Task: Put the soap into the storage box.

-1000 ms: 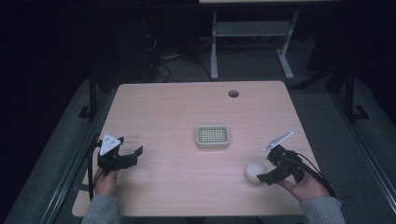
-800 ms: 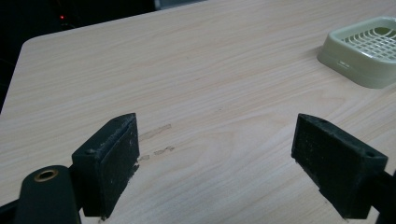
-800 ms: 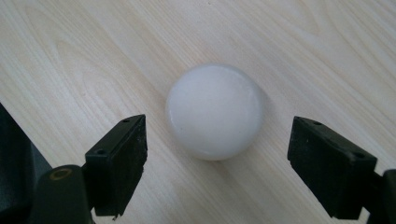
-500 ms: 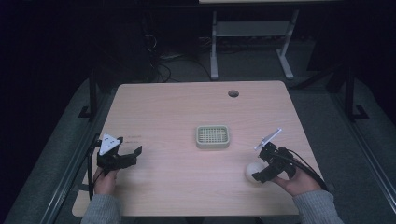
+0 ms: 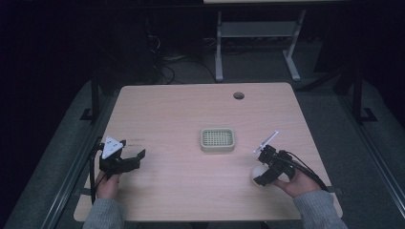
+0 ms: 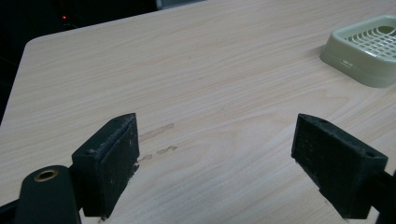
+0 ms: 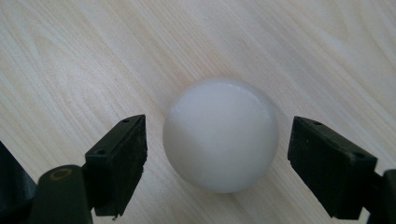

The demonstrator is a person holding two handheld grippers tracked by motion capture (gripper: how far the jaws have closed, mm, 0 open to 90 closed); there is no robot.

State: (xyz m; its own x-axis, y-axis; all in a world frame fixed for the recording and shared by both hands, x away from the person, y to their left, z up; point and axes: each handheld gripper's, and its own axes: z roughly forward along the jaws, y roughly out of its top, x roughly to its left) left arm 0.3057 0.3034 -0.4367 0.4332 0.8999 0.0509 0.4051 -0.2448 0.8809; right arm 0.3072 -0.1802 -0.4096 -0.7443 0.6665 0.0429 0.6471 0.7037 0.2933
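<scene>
1. While the person's grey-sleeved forearms enter from the near edge of the pale wood-grain table, the right gripper hangs over a smooth white ball, its two black jaws spread wide with the ball lying between them and a gap of bare wood showing on either side.

2. Seen from the high view, that white ball rests on the tabletop near the front right corner, partly covered by the right gripper, which the person's right hand holds tilted down toward it.

3. At the front left of the table, the left gripper sits low above the wood in the person's left hand, its grey three-cornered plate on top and its jaws pointing toward the table's middle.

4. Along the left gripper view, the two black jaws stand far apart with nothing but bare wood between them; a few faint scuff marks lie on the surface just ahead of one jaw.

5. Farther in, a pale green rectangular plastic soap dish with a slatted grid top sits near the centre of the table, well apart from both grippers and from the ball.

6. Beyond it, a small round cable hole is cut in the tabletop near the far edge.
</scene>
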